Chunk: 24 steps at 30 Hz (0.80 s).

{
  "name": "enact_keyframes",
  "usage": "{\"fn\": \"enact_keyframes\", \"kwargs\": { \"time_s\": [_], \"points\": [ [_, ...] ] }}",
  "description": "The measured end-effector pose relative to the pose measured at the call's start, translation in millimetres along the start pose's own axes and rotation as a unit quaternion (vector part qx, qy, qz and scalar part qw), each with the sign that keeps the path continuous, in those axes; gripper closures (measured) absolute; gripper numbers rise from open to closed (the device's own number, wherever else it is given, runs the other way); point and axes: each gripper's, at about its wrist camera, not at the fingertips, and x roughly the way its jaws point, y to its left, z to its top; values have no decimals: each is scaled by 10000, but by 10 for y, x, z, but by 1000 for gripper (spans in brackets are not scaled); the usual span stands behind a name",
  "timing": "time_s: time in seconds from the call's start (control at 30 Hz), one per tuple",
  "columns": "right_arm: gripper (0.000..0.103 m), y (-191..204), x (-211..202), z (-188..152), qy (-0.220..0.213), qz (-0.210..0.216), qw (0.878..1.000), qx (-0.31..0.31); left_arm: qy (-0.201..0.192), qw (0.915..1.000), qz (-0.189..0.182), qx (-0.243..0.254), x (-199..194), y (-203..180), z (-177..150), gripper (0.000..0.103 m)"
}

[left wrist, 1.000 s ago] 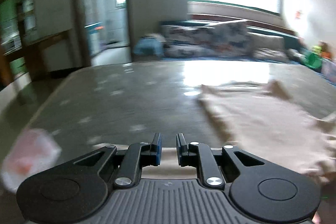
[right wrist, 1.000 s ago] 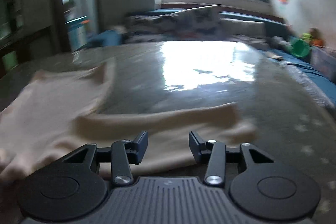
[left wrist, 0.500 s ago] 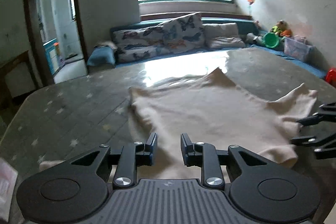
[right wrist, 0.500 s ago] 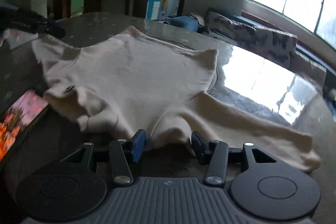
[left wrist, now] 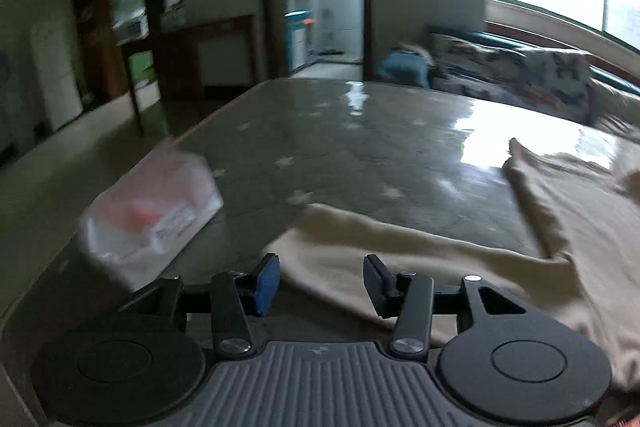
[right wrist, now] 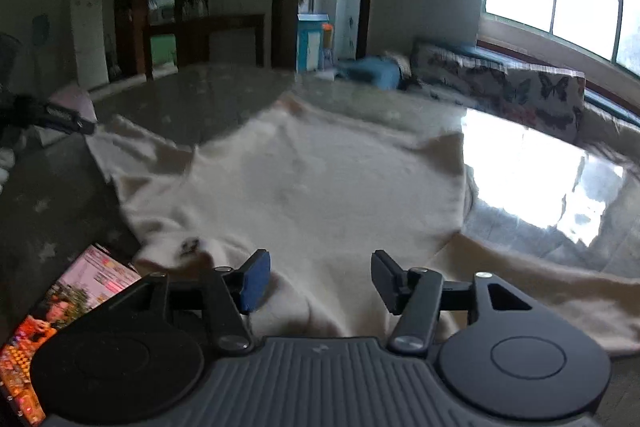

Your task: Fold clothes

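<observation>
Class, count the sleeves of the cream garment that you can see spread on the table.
2: one sleeve reaches toward the table's left edge, the other sleeve lies at lower right.

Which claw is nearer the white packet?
Left. The left claw sits just right of the packet; the right claw is across the sweater.

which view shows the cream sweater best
The right wrist view: the cream sweater lies spread on the table with its body and both sleeves in sight, though blurred. The left wrist view catches only one sleeve and a strip of the body at the right edge.
</observation>
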Motion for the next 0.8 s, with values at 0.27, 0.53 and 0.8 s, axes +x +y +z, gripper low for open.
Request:
{"fn": "enact_keyframes", "kwargs": {
  "time_s": [0.27,0.53,0.8],
  "points": [
    [45,-64,-63,-15,-7,-25,9998,215,289,9991,37,-307,196,165,-26,53],
    [45,-15,-24,8,-24,64,9997,238,264,9982,-209,-498,252,137,56,89],
    [45,-19,-32,43,-94,88,9996,254,-44,9966,-671,-482,12,-33,216,96]
  ]
}}
